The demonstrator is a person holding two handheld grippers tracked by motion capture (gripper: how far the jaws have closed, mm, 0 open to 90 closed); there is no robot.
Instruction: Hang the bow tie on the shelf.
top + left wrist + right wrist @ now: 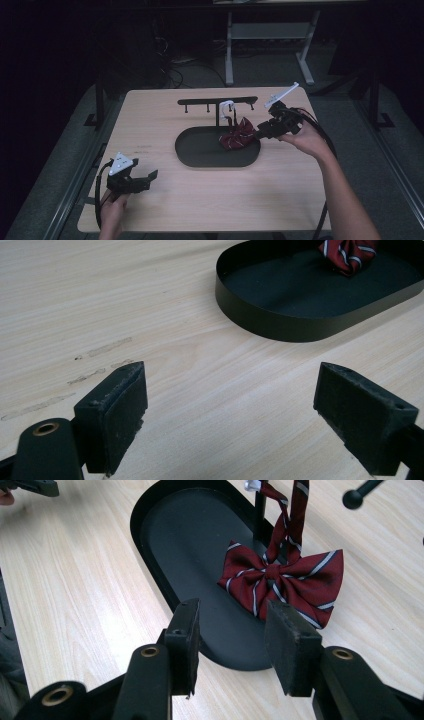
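1. Dark red bow tie with white and navy stripes [282,582] hangs by its strap from the black T-shaped metal stand [218,102], centre of the high view; its lower edge sits at or just above the black oval metal tray [192,155] that forms the stand's base. Can't tell whether it rests on the tray.
2. Handling guess: light, soft fabric, floppy, no fragility. It will crumple and swing on the strap if nudged, and won't slip much on rubber-like pads.
3. Best hold, judged: the centre knot, firmest and thickest spot. A wing works too but folds. The thin strap up top is harder to catch.
4. Right gripper [235,645], lower middle of the right gripper view: fingers [292,647] apart, nothing between them, just short of the bow tie's lower edge, not touching.
5. Left gripper [232,415], lower left of the high view: fingers [115,412] spread wide, empty, low over the light wooden surface [100,300], well apart from the tray.
6. Risk guess: pulling sideways drags the strap against its peg; lifting up first is needed to unhook.
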